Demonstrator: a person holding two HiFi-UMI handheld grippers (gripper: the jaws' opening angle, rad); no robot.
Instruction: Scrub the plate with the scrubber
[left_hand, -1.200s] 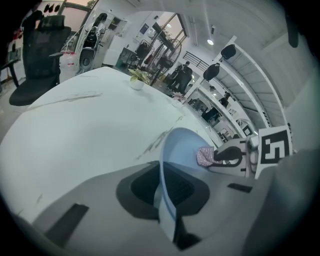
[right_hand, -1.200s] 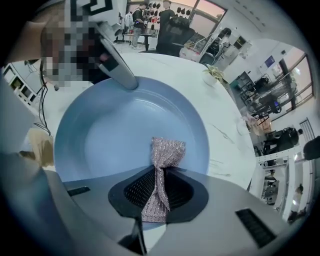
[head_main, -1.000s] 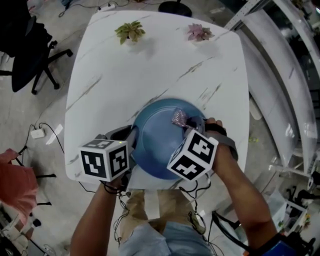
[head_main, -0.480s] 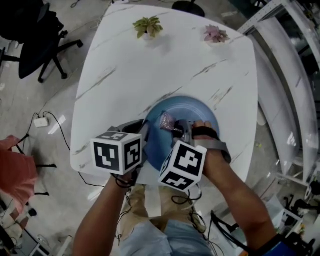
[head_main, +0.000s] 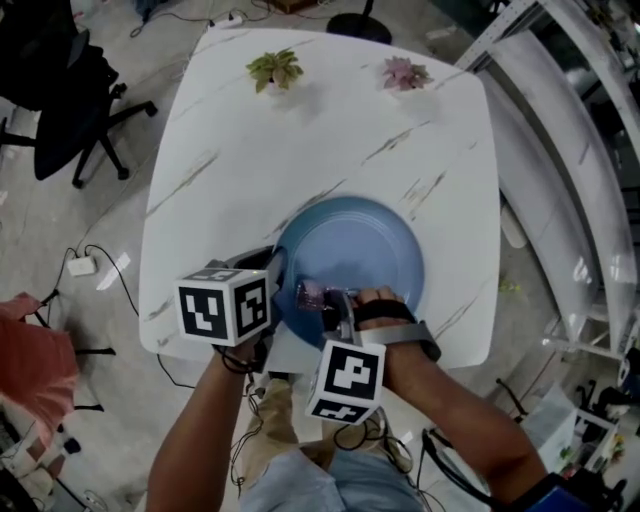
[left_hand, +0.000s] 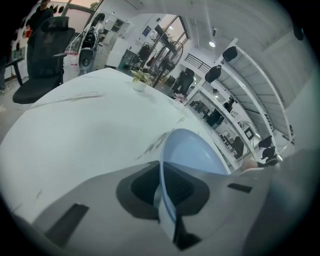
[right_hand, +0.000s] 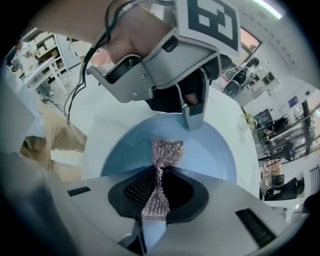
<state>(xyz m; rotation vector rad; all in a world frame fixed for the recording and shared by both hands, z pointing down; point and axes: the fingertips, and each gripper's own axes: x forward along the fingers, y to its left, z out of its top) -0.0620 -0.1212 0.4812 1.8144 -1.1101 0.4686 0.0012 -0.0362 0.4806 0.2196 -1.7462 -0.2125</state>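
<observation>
A white marbled bench (head_main: 300, 150) bears two small potted plants (head_main: 272, 68) at its far edge, with a black office chair (head_main: 60, 95) on the grey floor (head_main: 70, 215) to the left.

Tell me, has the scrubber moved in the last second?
Yes. The scrubber, pinched in the right gripper, slid across the plate toward the person, farther from the green potted plant at the table's far edge.
</observation>
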